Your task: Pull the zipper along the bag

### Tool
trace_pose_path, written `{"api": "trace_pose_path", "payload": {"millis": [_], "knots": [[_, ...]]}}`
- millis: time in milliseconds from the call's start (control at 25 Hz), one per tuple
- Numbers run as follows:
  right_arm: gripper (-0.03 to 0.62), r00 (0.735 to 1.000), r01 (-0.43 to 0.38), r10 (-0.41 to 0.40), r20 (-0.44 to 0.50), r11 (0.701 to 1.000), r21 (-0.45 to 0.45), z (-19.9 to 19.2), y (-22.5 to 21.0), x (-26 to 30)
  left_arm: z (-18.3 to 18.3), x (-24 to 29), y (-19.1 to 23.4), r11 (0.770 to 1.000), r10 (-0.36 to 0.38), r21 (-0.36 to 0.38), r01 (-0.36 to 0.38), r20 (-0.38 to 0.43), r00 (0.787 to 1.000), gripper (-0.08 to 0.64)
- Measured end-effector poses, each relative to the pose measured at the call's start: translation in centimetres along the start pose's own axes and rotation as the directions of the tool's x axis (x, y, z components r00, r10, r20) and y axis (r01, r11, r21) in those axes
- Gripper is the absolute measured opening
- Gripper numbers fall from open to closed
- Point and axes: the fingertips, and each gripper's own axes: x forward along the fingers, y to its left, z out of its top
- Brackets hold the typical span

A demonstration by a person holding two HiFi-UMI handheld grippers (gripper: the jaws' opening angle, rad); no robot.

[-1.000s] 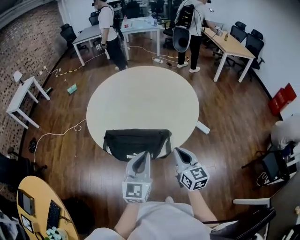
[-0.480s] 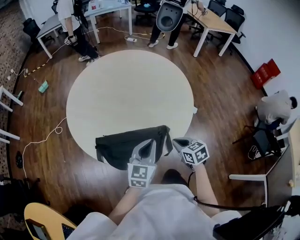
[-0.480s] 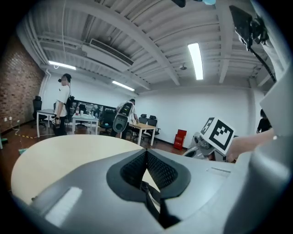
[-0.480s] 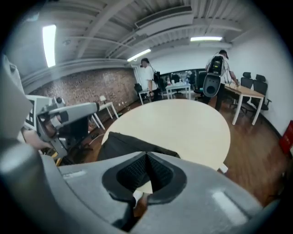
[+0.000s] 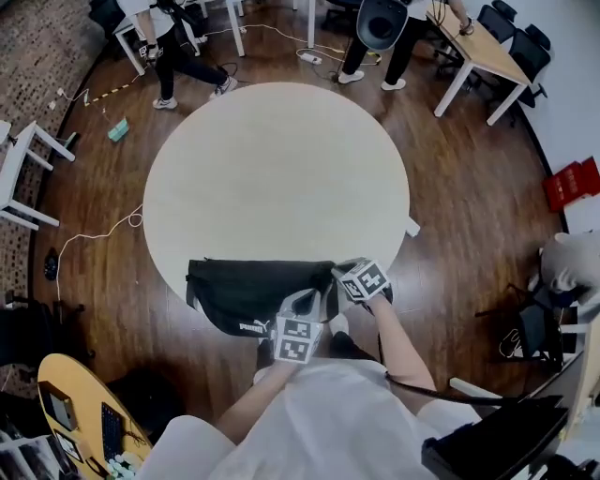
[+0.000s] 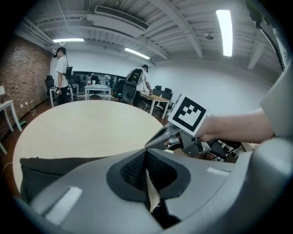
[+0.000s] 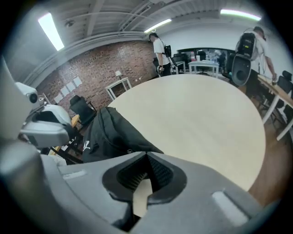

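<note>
A black bag [image 5: 248, 291] with a white logo lies along the near edge of the round beige table [image 5: 281, 169]. My left gripper [image 5: 306, 302] hovers at the bag's near right part, shut, with nothing between its pads. My right gripper [image 5: 339, 273] sits at the bag's right end, also shut and empty. In the left gripper view the closed jaws [image 6: 145, 151] point over the table, with the bag [image 6: 50, 167] to the left and the right gripper [image 6: 170, 137] just ahead. In the right gripper view the bag [image 7: 110, 135] lies just past the closed jaws [image 7: 147, 156]. No zipper pull is visible.
Two people [image 5: 178, 37] [image 5: 384, 28] stand beyond the table's far side among desks and chairs. A cable [image 5: 94, 234] trails on the wood floor at left. A yellow table [image 5: 84, 412] with devices is at the lower left, and a seated person [image 5: 567, 262] at the right.
Both grippers have come forward to the bag's right end; a second ago they hung short of it over the floor. The head view has also shifted.
</note>
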Motion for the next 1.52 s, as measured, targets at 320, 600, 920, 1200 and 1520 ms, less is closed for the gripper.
{"api": "trace_pose_path", "payload": {"millis": [320,600,920,1200,1520], "knots": [[-0.009,0.971,-0.141,0.115,-0.209,0.983,-0.116,-0.6,-2.2,6.0,-3.9,6.2,-0.7,0.972,0.117,-0.193,-0.138,-0.113,0.987,0.060],[-0.009,0.918,-0.260,0.186,-0.350,0.950,-0.176,-0.4,-1.0,7.2,-5.6,8.6,2.2,0.925,0.259,-0.250,-0.286,-0.138,0.956,0.178],[-0.009,0.934,-0.226,0.149,-0.325,0.950,-0.214,-0.6,-1.3,6.7,-7.0,11.2,2.9,0.883,0.274,-0.333,-0.331,-0.207,0.939,0.078],[-0.011,0.939,-0.209,0.145,-0.312,0.961,-0.182,-0.4,-1.3,6.9,-6.4,8.4,-0.6,0.925,0.057,-0.359,-0.121,-0.184,0.981,0.048],[-0.009,0.957,-0.078,0.024,-0.288,0.981,-0.177,-0.8,-1.9,6.9,-3.9,0.2,5.1,0.925,-0.033,-0.380,0.018,-0.034,0.999,0.044]]}}
